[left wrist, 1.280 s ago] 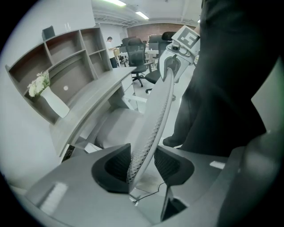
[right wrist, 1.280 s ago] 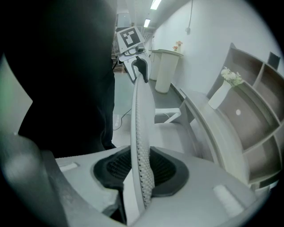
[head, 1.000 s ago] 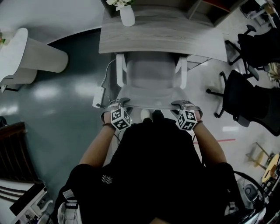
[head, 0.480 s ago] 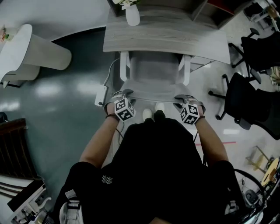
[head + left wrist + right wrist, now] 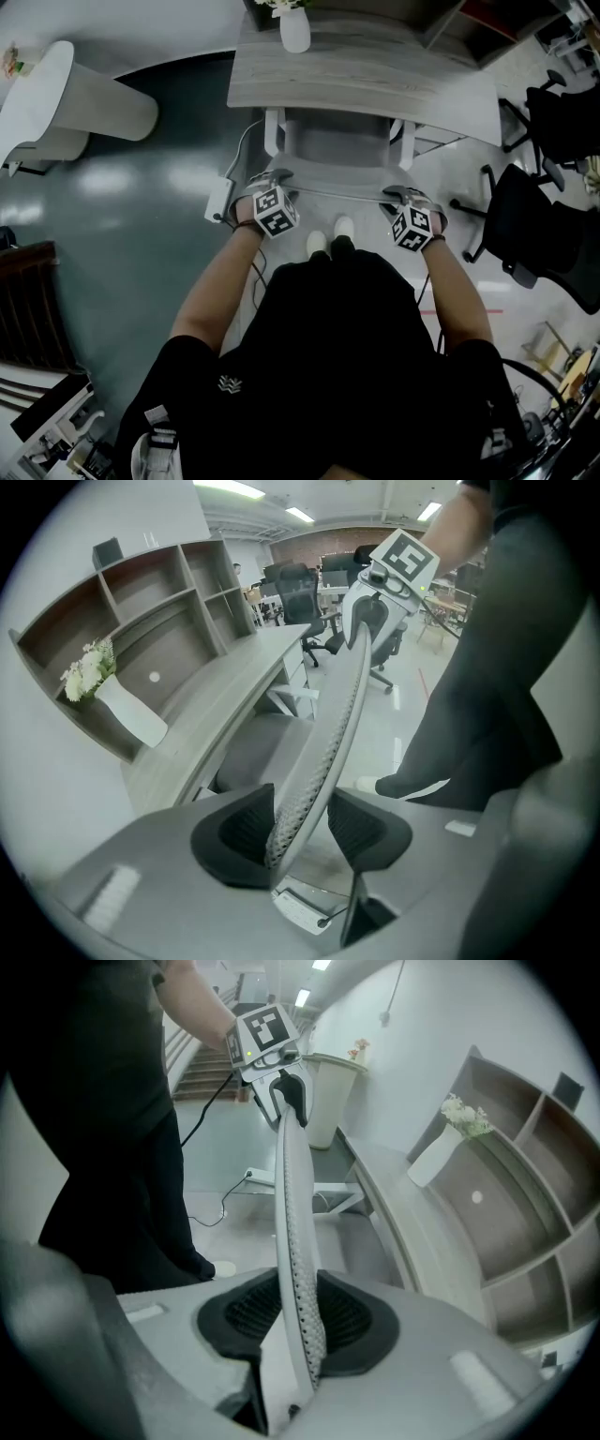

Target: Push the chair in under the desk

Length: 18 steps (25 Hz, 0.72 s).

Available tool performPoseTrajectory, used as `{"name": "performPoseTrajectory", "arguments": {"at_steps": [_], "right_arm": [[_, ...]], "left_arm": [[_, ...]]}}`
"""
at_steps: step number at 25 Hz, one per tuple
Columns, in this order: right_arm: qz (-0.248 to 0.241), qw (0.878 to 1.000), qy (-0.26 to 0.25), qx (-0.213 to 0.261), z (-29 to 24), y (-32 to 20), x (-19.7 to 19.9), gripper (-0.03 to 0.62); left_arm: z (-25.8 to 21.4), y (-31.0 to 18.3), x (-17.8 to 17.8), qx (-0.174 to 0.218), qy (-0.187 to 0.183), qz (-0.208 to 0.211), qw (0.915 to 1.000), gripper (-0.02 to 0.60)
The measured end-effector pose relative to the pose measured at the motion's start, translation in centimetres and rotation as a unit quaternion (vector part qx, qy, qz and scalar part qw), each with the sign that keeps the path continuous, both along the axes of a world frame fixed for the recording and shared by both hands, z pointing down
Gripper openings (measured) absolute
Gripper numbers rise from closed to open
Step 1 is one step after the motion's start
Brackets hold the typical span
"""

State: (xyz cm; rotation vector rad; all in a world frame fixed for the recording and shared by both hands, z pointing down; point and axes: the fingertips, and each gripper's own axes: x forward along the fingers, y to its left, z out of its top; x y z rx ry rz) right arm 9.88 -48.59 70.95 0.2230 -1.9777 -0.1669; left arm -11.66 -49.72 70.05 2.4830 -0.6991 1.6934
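The tabletop (image 5: 375, 80) spans the far side. The chair (image 5: 336, 145) faces it, seat partly under its near edge, backrest rim (image 5: 337, 191) running side to side. The right gripper (image 5: 298, 1312) has its fingers clamped on that rim. The left gripper (image 5: 302, 819) has fingers loosely straddling it, one pad clear.

your pale grey chair (image 5: 336, 150), its back a fine dotted mesh, at the grey wood-grain desk (image 5: 375, 80); a white vase (image 5: 294, 34) on the desk, dark teal floor (image 5: 141, 202) left of it, black chairs (image 5: 539, 239) right of it.
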Motion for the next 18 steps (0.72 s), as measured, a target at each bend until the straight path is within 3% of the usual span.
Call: {"name": "performPoseTrajectory", "arguments": {"at_steps": [9,14,18], "right_arm": [[0.011,1.0,0.009,0.002,-0.3,-4.7,0.4,0.121],[0.009,1.0,0.006,0.013,0.0,-4.7,0.4,0.121],[0.009,1.0,-0.003,-0.004,-0.1,-3.8,0.4,0.123]], "left_arm": [[-0.1,-4.3,0.4,-0.02,-0.007,-0.003,0.9998,0.192],[-0.1,-4.4,0.4,0.009,-0.007,-0.001,0.9999,0.194],[0.0,-3.8,0.5,-0.027,0.007,-0.018,0.9995,0.204]]}}
